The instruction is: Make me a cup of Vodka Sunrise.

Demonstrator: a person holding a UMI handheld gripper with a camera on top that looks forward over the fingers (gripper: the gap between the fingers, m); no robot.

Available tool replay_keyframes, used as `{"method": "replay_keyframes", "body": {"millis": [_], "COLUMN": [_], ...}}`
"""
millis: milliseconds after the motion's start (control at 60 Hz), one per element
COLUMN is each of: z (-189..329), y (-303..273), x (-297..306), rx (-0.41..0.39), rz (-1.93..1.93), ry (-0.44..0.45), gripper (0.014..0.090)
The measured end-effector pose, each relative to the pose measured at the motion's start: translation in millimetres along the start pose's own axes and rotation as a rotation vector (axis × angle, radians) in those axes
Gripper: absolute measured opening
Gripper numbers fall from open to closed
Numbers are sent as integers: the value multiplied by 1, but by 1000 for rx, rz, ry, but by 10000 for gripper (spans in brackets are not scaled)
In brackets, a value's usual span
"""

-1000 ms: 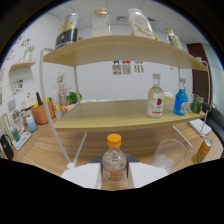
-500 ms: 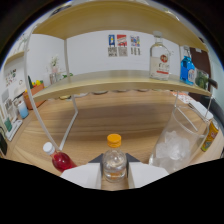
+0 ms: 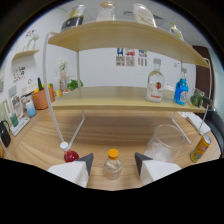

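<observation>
Wooden worktop (image 3: 115, 131) fills the middle of the gripper view, with a two-tier shelf (image 3: 125, 102) standing on it against a white wall. On the lower tier, at the right, stand a clear bottle (image 3: 155, 82) and a blue bottle (image 3: 181, 91). At bottom centre the tongs (image 3: 114, 165) are spread, and a small bottle (image 3: 112, 164) with an orange cap stands between them with a gap at each side. Just right of it, beyond the right finger, is an empty glass (image 3: 163, 142); a can (image 3: 201, 148) sits at the far right. A red bottle (image 3: 70, 154) with a white cap lies just beside the left finger.

Against half a second ago, the view has pulled back: both shelf tiers now show, the fingers stand apart from the small bottle, and the glass looks smaller.
</observation>
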Motion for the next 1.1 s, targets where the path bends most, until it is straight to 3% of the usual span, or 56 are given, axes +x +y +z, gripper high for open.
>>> {"method": "replay_keyframes", "body": {"millis": [167,300,533,667,850,1000,1100], "z": [-62,-120,-168,-171,-152,-123,-97], "y": [-48,-81,-57,-77,-177,-259,-292], "x": [4,12,51,90,145,169,181], "rx": [81,158,145,146,249,337,354], "rz": [-10,-16,-24,-12,4,56,68], "ry": [-19,-26,-22,6,44,21,15], "gripper": [868,868,864,867,866,859,835]}}
